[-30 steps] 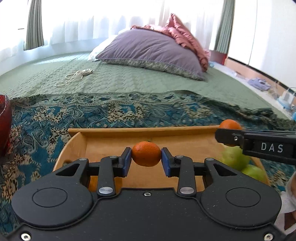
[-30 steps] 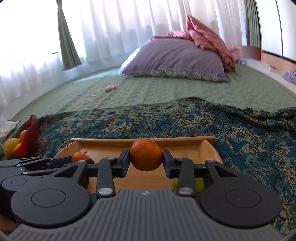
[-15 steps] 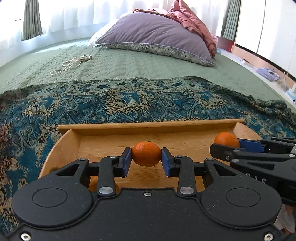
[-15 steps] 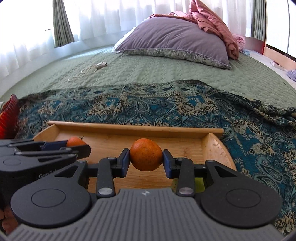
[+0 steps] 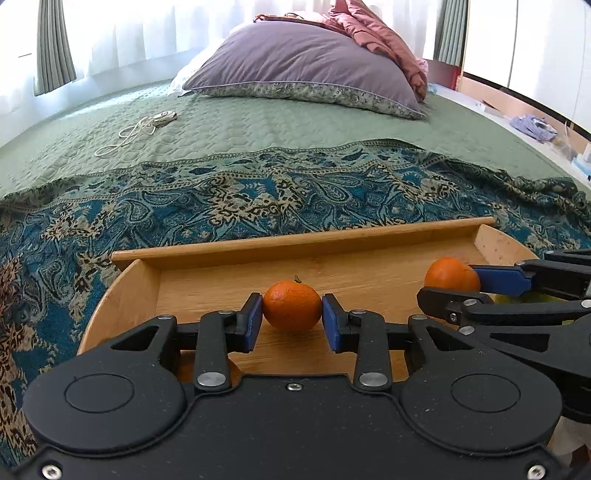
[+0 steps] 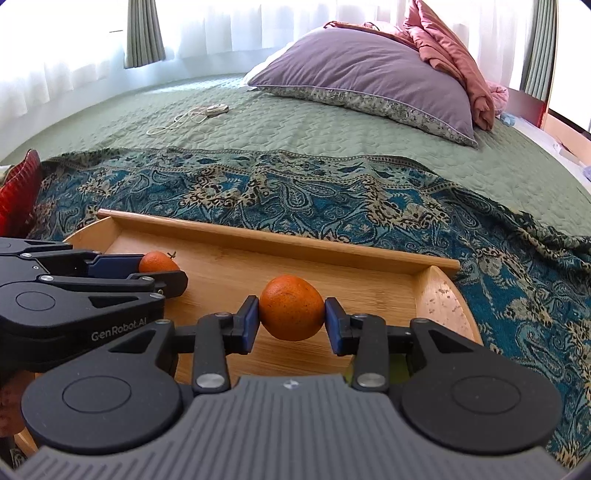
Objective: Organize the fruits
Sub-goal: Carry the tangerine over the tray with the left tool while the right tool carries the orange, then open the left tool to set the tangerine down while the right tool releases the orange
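Now both oranges sit lower over the wooden tray.

A wooden tray sits on a patterned throw spread over the bed; a pillow lies well behind it

Bright daylight pours through the white curtains at the back and they're totally blown out. Everything's sharp, shadows are soft, and the wooden tray gets only a mild sheen. Heavy fisheye bending toward the edges, dark corners.
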